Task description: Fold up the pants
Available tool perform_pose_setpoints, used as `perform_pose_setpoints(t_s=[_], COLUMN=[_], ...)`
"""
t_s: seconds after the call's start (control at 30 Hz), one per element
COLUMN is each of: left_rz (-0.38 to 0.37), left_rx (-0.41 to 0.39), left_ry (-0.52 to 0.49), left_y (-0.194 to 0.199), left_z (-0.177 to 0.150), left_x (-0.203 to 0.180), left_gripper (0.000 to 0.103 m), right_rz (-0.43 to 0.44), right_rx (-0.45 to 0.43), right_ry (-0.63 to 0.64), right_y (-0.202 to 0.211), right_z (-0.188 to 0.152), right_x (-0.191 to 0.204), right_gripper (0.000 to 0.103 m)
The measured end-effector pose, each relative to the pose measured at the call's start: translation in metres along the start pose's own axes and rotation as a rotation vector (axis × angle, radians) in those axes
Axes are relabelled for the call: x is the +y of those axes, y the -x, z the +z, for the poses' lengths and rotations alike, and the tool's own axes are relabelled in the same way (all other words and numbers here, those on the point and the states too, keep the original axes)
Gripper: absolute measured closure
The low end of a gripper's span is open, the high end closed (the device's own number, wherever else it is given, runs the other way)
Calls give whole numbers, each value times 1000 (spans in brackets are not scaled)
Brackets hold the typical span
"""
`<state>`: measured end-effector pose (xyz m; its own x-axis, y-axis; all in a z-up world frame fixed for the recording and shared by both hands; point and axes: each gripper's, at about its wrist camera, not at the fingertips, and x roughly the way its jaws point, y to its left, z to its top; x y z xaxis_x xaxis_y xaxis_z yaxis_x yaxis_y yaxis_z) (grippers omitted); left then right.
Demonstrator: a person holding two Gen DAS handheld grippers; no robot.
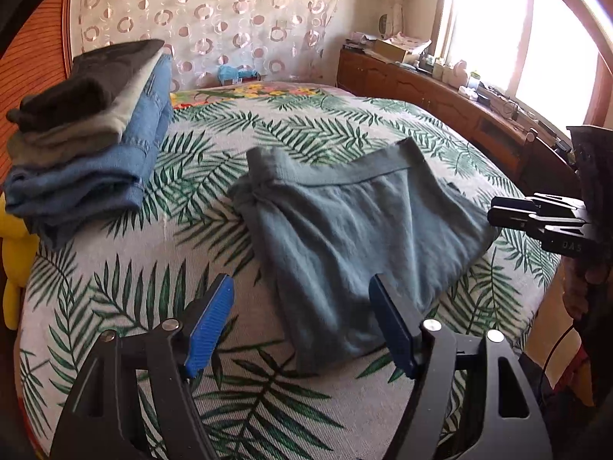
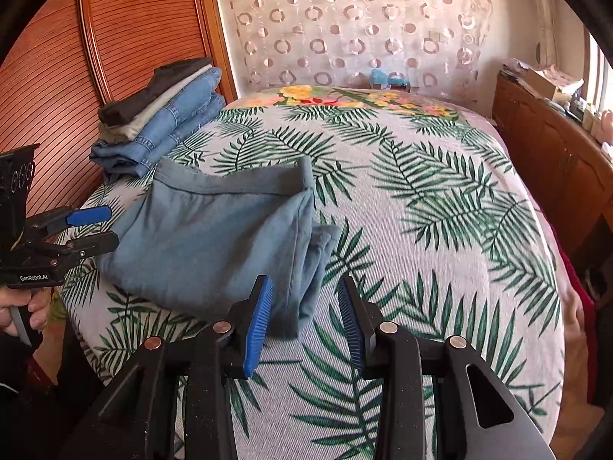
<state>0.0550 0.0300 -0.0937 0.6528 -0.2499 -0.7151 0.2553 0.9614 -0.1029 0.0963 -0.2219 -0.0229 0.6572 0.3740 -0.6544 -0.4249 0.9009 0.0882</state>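
Grey-blue pants (image 1: 345, 226) lie folded into a compact bundle on the palm-leaf bedspread (image 1: 214, 145), waistband toward the far side. They also show in the right wrist view (image 2: 218, 241). My left gripper (image 1: 302, 306) is open and empty, hovering above the bundle's near edge. My right gripper (image 2: 304, 314) is open and empty, just above the bundle's near right corner. The right gripper shows at the right edge of the left wrist view (image 1: 536, 218), beside the bundle. The left gripper shows at the left edge of the right wrist view (image 2: 95, 226).
A stack of folded clothes (image 1: 92, 134), jeans under grey and dark items, sits at the bed's far left (image 2: 161, 115) by a wooden headboard (image 2: 57, 88). A wooden cabinet (image 1: 440, 92) with clutter runs along the right under a window. A yellow toy (image 1: 15, 253) sits at the left edge.
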Motion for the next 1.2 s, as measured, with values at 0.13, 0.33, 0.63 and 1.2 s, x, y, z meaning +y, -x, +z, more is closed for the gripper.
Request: perform_pose_setpoints(t_s=[0.13,0.33,0.63,1.2], left_rz=[8,13,22,-12], left_rx=[20,21,16,-14], left_ry=[18,20,12,39], left_y=[-5,-5,-6,-4], left_z=[-8,-11,-11,9], left_x=[4,5,5,12], left_gripper=[32,32,32,16], right_rz=[27,73,108,26], right_rx=[0,19,43,-32], right_ry=[-31,-56,10,19], right_y=[-1,-3,7,27], right_z=[-4,-8,-21,-5], right_x=[-2,-4,-1,3], right_gripper=[66,67,99,73])
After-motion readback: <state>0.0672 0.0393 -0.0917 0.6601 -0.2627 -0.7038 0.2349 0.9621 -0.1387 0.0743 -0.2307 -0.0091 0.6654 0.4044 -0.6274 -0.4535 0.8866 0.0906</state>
